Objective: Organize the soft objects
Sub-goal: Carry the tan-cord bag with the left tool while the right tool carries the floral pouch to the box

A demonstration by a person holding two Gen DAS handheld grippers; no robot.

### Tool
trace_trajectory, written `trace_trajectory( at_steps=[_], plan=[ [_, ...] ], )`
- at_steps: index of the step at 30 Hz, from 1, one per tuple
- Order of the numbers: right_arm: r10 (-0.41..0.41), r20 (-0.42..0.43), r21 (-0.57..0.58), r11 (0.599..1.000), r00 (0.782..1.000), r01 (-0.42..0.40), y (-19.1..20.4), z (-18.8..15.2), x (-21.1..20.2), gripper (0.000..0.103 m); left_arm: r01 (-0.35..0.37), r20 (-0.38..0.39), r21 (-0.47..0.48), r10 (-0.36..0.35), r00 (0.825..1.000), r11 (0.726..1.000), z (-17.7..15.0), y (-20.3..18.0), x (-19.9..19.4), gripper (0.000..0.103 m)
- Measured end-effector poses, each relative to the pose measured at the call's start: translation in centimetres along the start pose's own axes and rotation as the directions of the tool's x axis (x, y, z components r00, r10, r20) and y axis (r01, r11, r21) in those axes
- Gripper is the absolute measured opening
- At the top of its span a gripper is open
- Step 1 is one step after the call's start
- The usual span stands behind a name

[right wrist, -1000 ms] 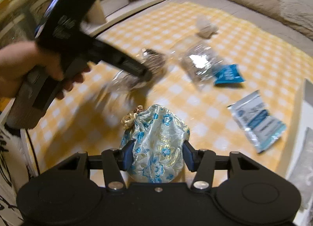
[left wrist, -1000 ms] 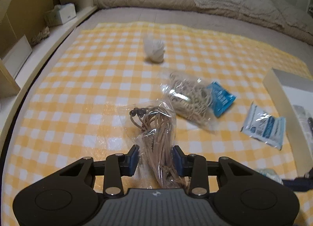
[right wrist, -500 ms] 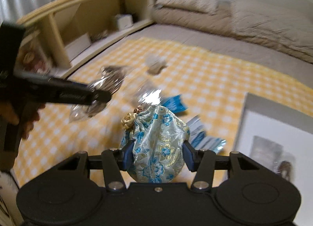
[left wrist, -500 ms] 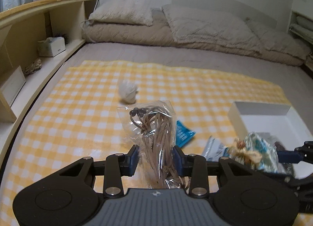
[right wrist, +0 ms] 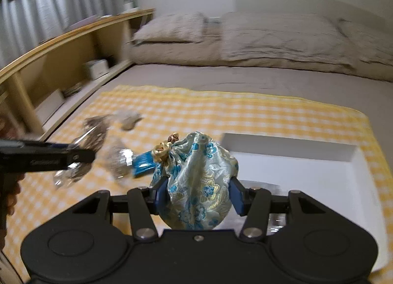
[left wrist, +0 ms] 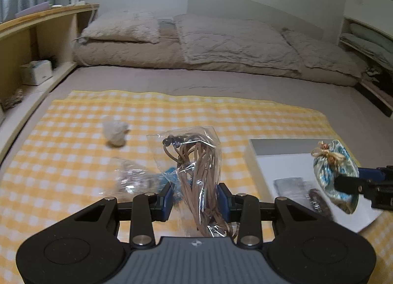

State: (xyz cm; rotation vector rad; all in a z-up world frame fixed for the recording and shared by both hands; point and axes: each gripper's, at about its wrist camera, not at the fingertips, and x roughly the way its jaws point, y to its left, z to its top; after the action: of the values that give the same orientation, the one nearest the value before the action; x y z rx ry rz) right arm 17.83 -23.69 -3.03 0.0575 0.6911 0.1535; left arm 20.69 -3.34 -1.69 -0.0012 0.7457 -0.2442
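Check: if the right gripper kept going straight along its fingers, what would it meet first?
Probably the white box: the right gripper, shut on the brocade pouch, points down over its near left part. Depth is unclear; it could meet the checked cloth just beyond.

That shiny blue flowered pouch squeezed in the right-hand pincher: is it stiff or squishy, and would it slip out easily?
Probably squishy: the brocade pouch bulges around the right gripper pads and sags below them. Its satin-like sheen suggests a slippery surface, though the pinch looks secure. It seems light, since it hangs without stretching. The tied gold cord should keep it shut.
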Motion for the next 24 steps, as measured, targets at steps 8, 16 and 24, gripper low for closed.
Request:
trace_trajectory(
  at_steps=[8, 16, 24],
  plan=[
    [-0.126, 0.025, 0.114, 0.986, 0.992, 0.122, -5.9, 0.2, -2.0, 0.053, 0.107, -0.027, -0.026, -0.108, 0.994, 0.994, 0.1, -3.9, 1.7, 0.039],
    [-0.214, -0.008, 0.205, 0.956, 0.977, 0.211, -11.1, -0.4, -3.6, 0.053, 0.237, -0.058, -0.051, -0.24, 0.969, 0.97, -0.4, -10.2, 3.4, 0.039],
    [-0.25, -0.027, 0.259, 0.933, 0.968, 0.248, -14.2, -1.3, -4.4, 0.053, 0.338, -0.079, -0.108, -0.347, 0.935, 0.935, -1.5, -15.0, 5.8, 0.04]
  ],
)
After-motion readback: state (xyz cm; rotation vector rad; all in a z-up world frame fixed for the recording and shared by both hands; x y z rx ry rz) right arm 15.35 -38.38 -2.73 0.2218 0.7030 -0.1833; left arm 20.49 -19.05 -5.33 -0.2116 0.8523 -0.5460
